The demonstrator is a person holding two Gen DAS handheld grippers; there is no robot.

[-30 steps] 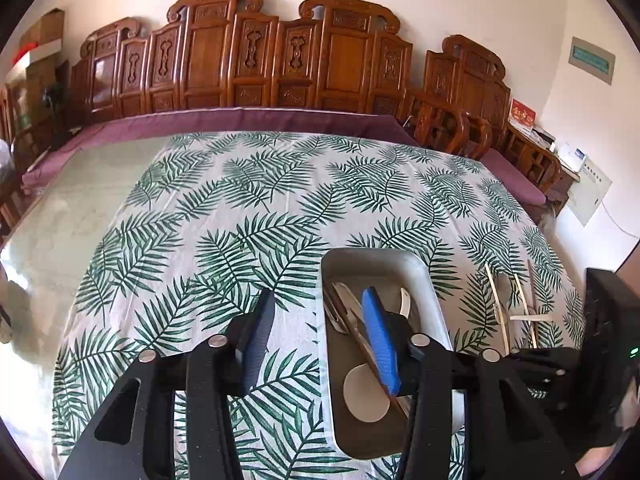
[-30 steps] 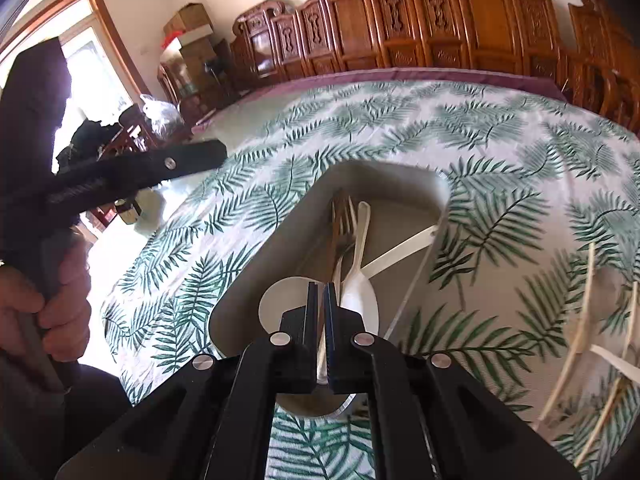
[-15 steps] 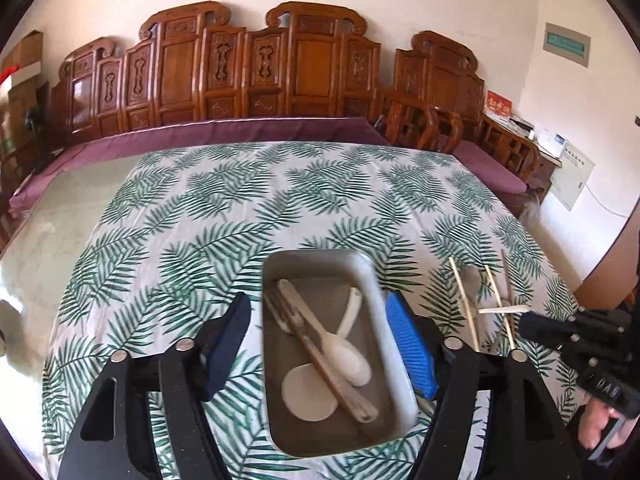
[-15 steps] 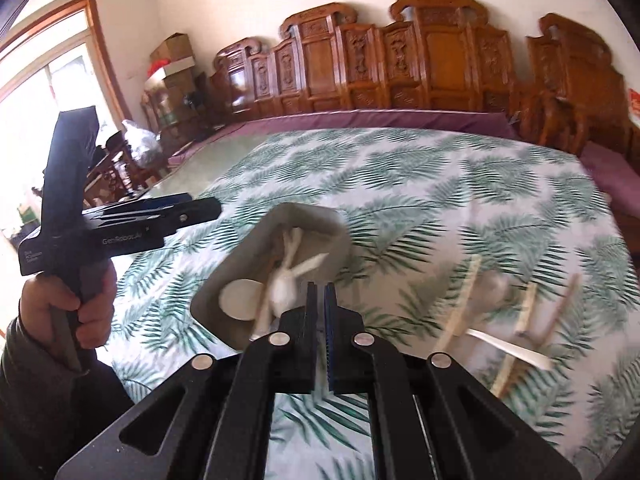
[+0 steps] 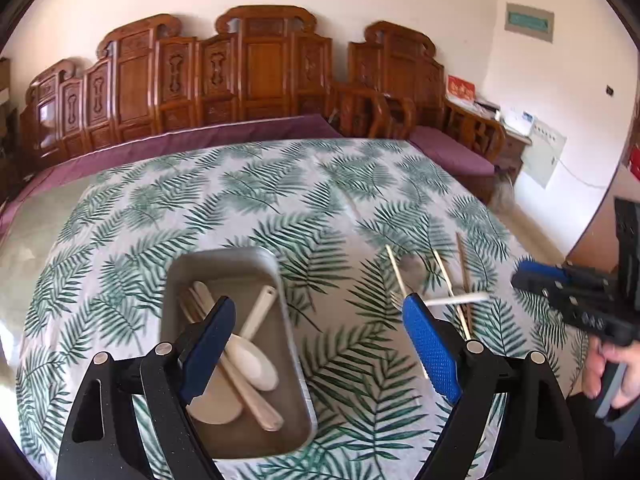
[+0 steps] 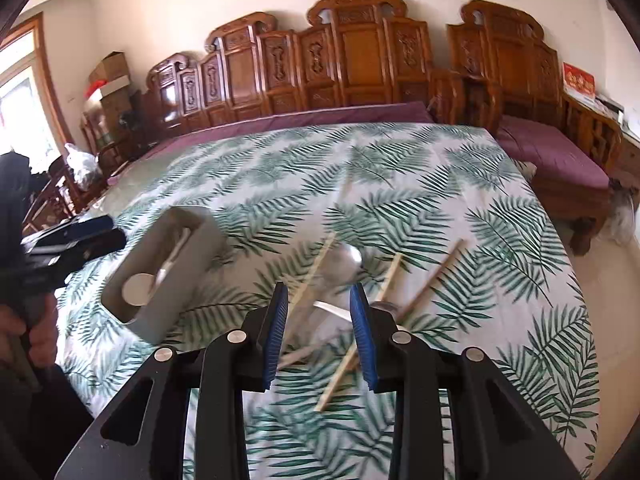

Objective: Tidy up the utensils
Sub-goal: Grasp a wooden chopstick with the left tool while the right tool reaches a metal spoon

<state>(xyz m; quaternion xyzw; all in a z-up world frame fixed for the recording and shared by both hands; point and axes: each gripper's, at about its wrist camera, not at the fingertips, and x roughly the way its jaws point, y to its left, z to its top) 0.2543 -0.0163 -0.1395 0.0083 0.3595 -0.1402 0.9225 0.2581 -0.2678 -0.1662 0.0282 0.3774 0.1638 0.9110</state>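
My left gripper [image 5: 316,344] points down at a slant over the counter [image 5: 248,208], its jaws spread wide after just opening, with nothing between the dimpled blue pads. In my right wrist view the right gripper [image 6: 320,328] tilts down the same way; its jaws have just been parting too, and they stand partly open with nothing clamped, though blurred utensils lie on the cloth beyond the gap. A hand [image 5: 612,376] wraps the right gripper's handle at the edge of the left view, and the other hand [image 6: 28,332] grips the left one's handle at the edge of the right view.

Just past the left finger [image 5: 208,352] sits a metal tray [image 5: 236,264], rectangular with rounded corners and a dull grey sheen. Inside it lie a pale spoon [image 5: 256,356], a flat wooden utensil [image 5: 248,392], a round white disc [image 5: 216,404] and a fork, overlapping each other.

To the right of the tray, well apart from it, the loose pile rests on the cloth: light wooden chopsticks [image 6: 428,284], a shiny metal spoon [image 6: 344,264] and a white plastic piece [image 5: 456,300] lying across them.

The cloth is white with green fern leaves. Behind it run a purple cushion [image 5: 224,136] and carved, glossy wooden chair backs [image 5: 256,72] against a cream wall.
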